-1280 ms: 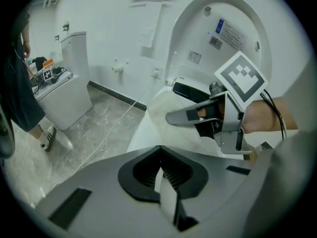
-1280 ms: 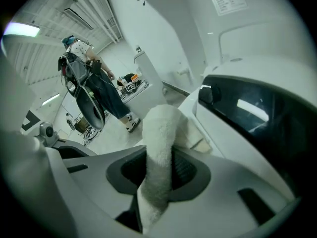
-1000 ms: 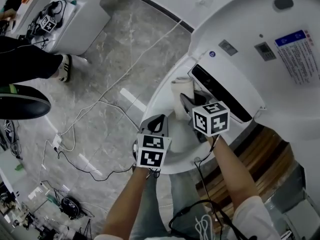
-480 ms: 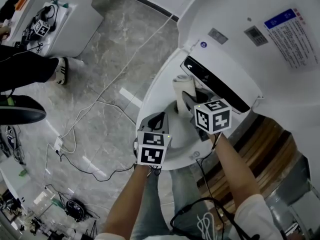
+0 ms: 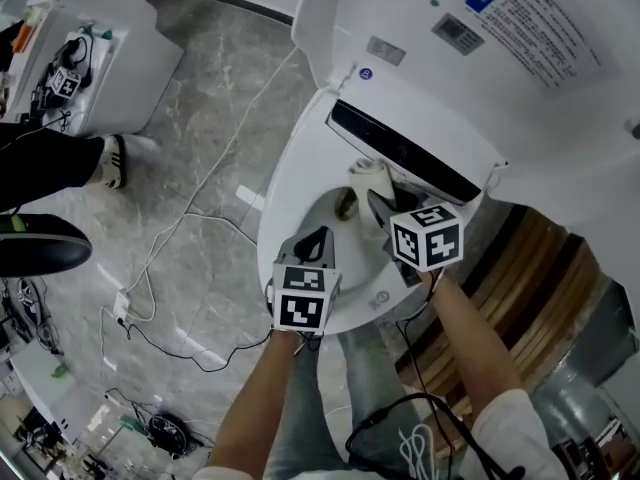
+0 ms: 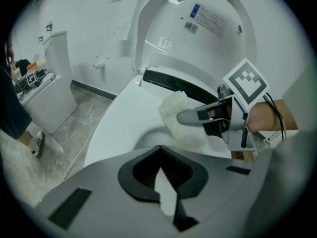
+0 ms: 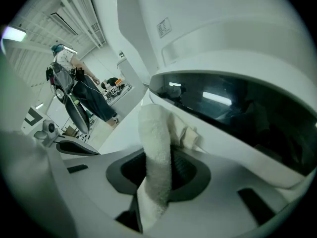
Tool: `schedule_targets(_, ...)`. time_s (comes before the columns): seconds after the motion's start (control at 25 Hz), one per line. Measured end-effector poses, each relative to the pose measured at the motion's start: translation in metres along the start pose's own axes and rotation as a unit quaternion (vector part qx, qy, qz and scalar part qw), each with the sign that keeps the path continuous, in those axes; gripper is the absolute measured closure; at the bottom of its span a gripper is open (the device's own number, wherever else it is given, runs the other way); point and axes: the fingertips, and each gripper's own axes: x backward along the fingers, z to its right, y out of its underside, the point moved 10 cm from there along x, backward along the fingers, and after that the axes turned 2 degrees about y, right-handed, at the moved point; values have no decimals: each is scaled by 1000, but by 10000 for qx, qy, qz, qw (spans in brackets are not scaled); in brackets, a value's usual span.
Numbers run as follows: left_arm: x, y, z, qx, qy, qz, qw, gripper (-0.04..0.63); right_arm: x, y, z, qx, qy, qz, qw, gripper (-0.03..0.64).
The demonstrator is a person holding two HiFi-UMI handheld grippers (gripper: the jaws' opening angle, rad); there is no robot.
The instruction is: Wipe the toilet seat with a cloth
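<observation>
The right gripper (image 5: 376, 206) is clenched on a folded white terry cloth (image 5: 364, 178). The cloth sticks out past its jaws and lies against the rear of the white oval toilet seat (image 5: 285, 193), just in front of the glossy black strip (image 5: 400, 150) at the seat's back edge and below the raised white lid (image 5: 470, 68). The left gripper (image 5: 316, 244) hangs over the front part of the seat, jaws closed together on nothing, apart from the cloth.
</observation>
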Motion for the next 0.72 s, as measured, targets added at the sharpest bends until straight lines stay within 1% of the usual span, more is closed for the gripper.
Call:
schedule_targets(0.2,-8,3,19,-223,28,7,9997,584,22,25,18,-303,141,98,9994,517)
schedule_targets(0.48,-17,3,53,-597,239,-25,9979,584,55,54,39,-781,333,380,9957,517)
schedule_targets(0.72,-23,8,77,-791,369,-78,9962,584,84,72,58,-1081,516,615,9909,517)
